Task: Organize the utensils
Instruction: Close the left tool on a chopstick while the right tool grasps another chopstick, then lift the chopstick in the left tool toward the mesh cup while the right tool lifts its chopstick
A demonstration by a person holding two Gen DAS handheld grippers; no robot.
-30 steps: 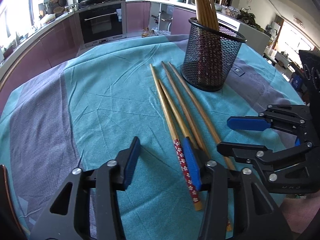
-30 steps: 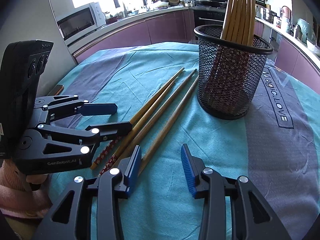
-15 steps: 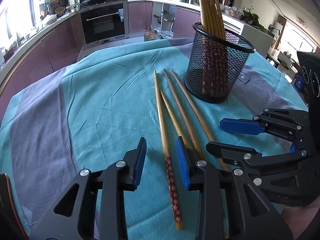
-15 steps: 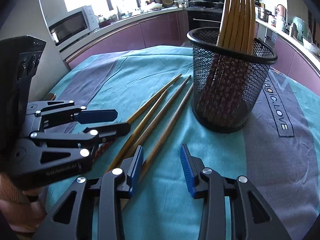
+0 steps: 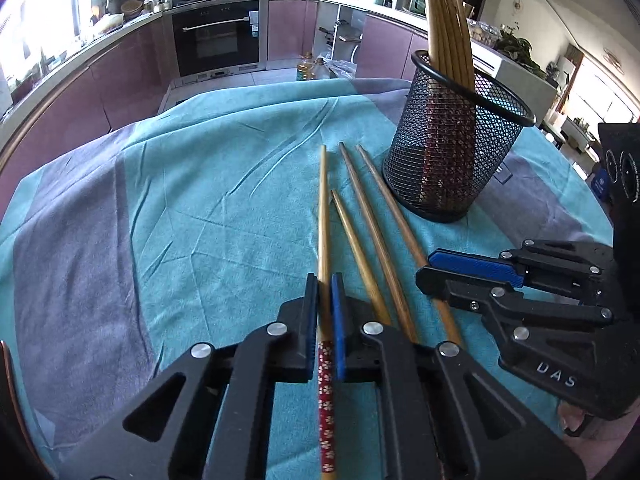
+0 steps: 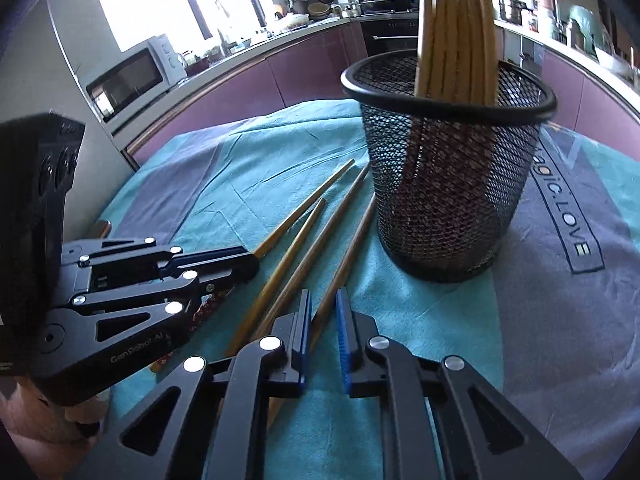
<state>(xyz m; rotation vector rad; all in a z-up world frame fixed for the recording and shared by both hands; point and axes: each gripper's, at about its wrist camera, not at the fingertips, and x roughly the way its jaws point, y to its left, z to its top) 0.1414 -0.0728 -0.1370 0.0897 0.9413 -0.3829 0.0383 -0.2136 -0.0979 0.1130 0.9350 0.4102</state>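
Left gripper [image 5: 325,292]: jaws drawn in tight on the red-flowered chopstick [image 5: 324,240], pads pressing both its sides; it lies on the desk [image 5: 200,208] cloth at lower centre. Right gripper [image 6: 324,308]: jaws closing, narrow gap, straddling the rightmost chopstick [image 6: 352,240]; contact uncertain. Mesh holder [image 5: 452,152] upper right, chopsticks standing inside.
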